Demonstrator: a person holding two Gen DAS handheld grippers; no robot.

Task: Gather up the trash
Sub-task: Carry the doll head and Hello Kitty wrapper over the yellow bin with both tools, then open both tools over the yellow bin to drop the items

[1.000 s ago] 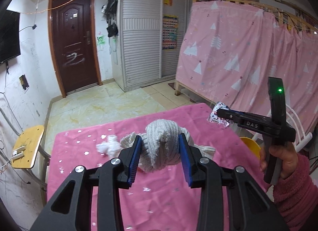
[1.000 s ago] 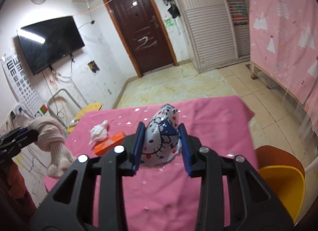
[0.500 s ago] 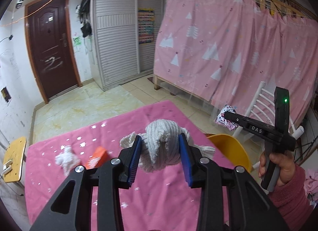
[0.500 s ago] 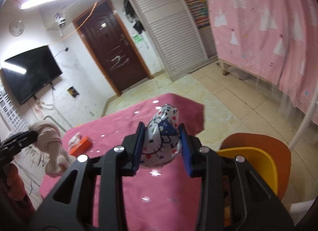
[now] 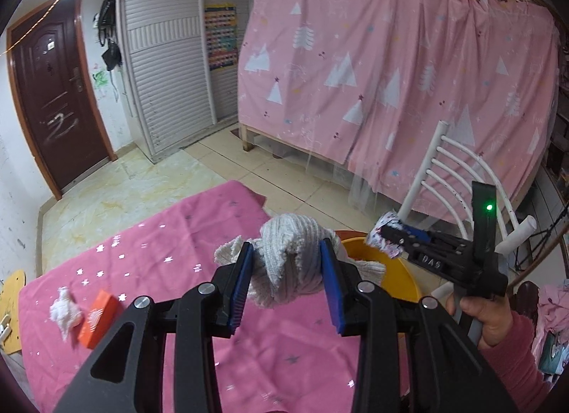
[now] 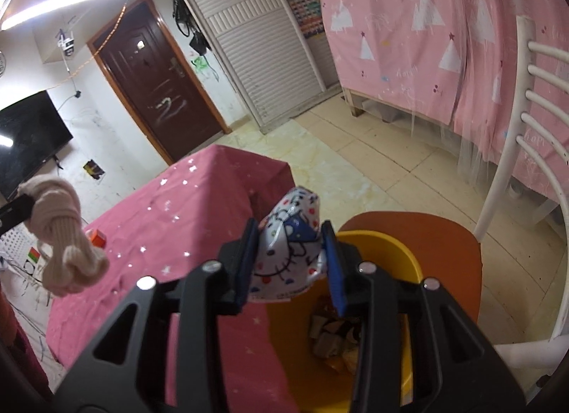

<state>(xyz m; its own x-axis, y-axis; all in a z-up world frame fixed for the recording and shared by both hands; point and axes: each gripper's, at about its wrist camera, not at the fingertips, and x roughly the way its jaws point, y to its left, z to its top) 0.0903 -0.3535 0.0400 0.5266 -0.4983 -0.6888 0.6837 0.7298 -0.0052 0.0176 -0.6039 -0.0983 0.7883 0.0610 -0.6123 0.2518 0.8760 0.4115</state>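
Both of my hand-held grippers have swung away from the middle of the table [image 5: 220, 342] toward its edge at my three o'clock side over the last second, and the yellow bin [image 6: 387, 253] that was only a sliver before now fills the lower part of the right wrist view. My right hand-held gripper [image 6: 288, 263] is clamped on a crumpled cartoon-printed foil wrapper [image 6: 284, 253], and it now hangs over the near rim of the bin, where scraps of earlier rubbish [image 6: 334, 338] lie at the bottom. The bin sits on an orange chair seat [image 6: 426, 235] just beside the table. My left hand-held gripper [image 5: 287, 281] is closed on a knotted grey-white knit cloth [image 5: 288, 263], held above the table's edge, with the bin showing behind it at two o'clock. In the left wrist view the right hand-held gripper sits at three o'clock, the wrapper pinched at its tip. I judge this to mean the carrying is nearly over: the wrapper looks ready to be let go into the bin, and the cloth needs a little more travel toward three o'clock. A white tissue wad [image 5: 65, 310] and a small orange box [image 5: 97, 318] remain on the table at nine o'clock, so collecting is not finished.
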